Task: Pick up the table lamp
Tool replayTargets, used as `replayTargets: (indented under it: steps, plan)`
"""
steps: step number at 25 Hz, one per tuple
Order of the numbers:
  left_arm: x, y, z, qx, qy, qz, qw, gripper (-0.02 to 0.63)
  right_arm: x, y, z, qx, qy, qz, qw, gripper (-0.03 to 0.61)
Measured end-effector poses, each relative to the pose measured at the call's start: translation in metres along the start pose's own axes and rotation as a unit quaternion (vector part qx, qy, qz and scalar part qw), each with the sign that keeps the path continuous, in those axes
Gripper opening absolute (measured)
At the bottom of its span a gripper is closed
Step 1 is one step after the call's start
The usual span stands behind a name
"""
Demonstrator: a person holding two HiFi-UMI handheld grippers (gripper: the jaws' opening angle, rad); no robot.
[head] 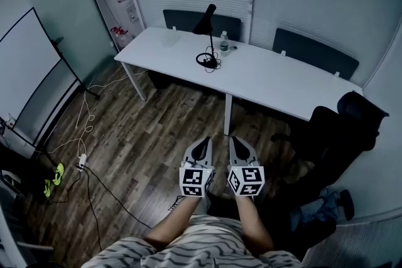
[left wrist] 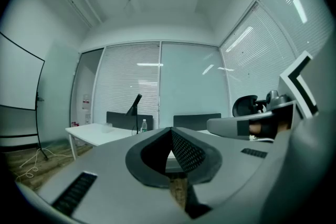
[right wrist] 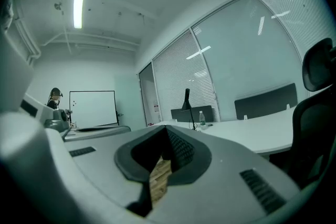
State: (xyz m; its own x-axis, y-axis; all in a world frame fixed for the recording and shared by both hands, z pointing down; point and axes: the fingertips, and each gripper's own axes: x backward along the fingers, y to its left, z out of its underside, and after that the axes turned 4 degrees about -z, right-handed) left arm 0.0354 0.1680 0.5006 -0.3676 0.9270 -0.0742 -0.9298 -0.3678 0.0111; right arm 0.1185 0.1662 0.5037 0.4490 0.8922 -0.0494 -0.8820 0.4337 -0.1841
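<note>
A black table lamp [head: 206, 22] stands on the long white table [head: 282, 81] across the room, its cord coiled around its base. It also shows small and far in the left gripper view as the lamp [left wrist: 135, 105] and in the right gripper view as the lamp [right wrist: 187, 99]. My left gripper [head: 202, 142] and right gripper [head: 238, 140] are side by side over the wooden floor, well short of the table and pointing toward it. The left gripper [left wrist: 170, 131] and the right gripper [right wrist: 167, 131] both have their jaws shut with nothing between them.
A water bottle [head: 224, 42] stands just right of the lamp. Two dark chairs [head: 188, 17] [head: 314, 50] sit behind the table. A black office chair [head: 342, 122] is near my right. A whiteboard [head: 25, 66] and floor cables [head: 88, 128] lie to the left.
</note>
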Motion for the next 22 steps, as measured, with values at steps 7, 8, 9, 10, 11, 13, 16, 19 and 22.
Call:
replayTargets:
  steps: [7, 8, 9, 10, 11, 13, 16, 19, 22]
  plan:
    - [-0.073, 0.042, -0.009, 0.009, 0.006, 0.009, 0.9999, 0.008, -0.077, -0.024, -0.011, 0.0, 0.008, 0.009, 1.0, 0.011]
    - [-0.081, 0.049, -0.011, 0.009, 0.006, 0.01, 0.9999, 0.008, -0.088, -0.025, -0.012, 0.0, 0.009, 0.009, 1.0, 0.011]
    - [-0.089, 0.057, -0.013, 0.01, 0.006, 0.01, 0.9999, 0.008, -0.1, -0.025, -0.014, 0.001, 0.009, 0.009, 1.0, 0.011]
    - [-0.097, 0.065, -0.014, 0.011, 0.006, 0.01, 0.9999, 0.008, -0.111, -0.026, -0.015, 0.002, 0.01, 0.009, 1.0, 0.011]
    - [-0.106, 0.073, -0.015, 0.012, 0.006, 0.011, 0.9998, 0.008, -0.123, -0.027, -0.016, 0.002, 0.011, 0.01, 1.0, 0.011]
    - [-0.125, 0.087, -0.019, 0.015, 0.005, 0.013, 0.9998, 0.008, -0.146, -0.031, -0.02, 0.003, 0.011, 0.012, 1.0, 0.011]
    - [-0.15, 0.107, -0.026, 0.019, 0.001, 0.016, 0.9997, 0.008, -0.178, -0.038, -0.027, 0.008, 0.011, 0.018, 1.0, 0.011]
    - [-0.176, 0.129, -0.033, 0.017, -0.001, 0.026, 0.9995, 0.008, -0.215, -0.04, -0.037, 0.011, 0.007, 0.02, 1.0, 0.011]
    - [-0.202, 0.148, -0.042, 0.009, -0.004, 0.039, 0.9992, 0.008, -0.251, -0.041, -0.053, 0.014, -0.001, 0.02, 1.0, 0.011]
